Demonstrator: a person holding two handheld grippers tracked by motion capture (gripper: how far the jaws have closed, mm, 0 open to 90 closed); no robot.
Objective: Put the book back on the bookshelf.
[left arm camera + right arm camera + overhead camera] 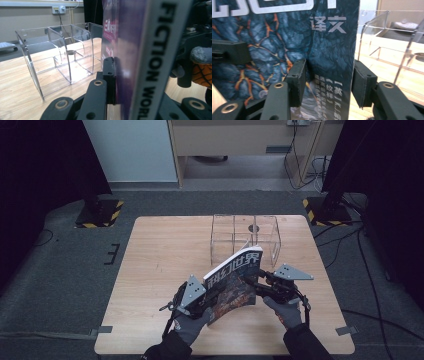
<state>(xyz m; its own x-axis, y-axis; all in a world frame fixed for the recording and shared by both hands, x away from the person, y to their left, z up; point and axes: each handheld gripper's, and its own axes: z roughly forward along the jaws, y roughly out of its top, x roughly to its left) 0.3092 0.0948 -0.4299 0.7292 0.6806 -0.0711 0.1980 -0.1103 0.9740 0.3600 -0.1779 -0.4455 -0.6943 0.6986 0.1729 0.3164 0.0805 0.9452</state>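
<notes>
A thick paperback magazine with a dark lava-patterned cover point(235, 282) stands tilted above the wooden table point(160, 270), just before a clear acrylic divided organizer point(245, 237). The left gripper point(113, 75) clamps its spine; the right gripper point(328, 82) straddles its edge, jaws loose. To slot it cleanly, keep it upright and aligned with a compartment.

One magazine point(235, 282) is in the scene, standing up off the surface point(160, 270), which is the one wooden top here. Two hand-held grippers meet at it: the left hand-held gripper point(200, 300) and the right hand-held gripper point(262, 285), each carried by one gloved hand, so two gloves in all. Each bears one grey three-cornered plate, two plates together. One clear acrylic organizer point(245, 237) stands farther back, divided into several compartments. On the floor beyond are two stand bases with yellow-black stripes point(100, 212).
</notes>
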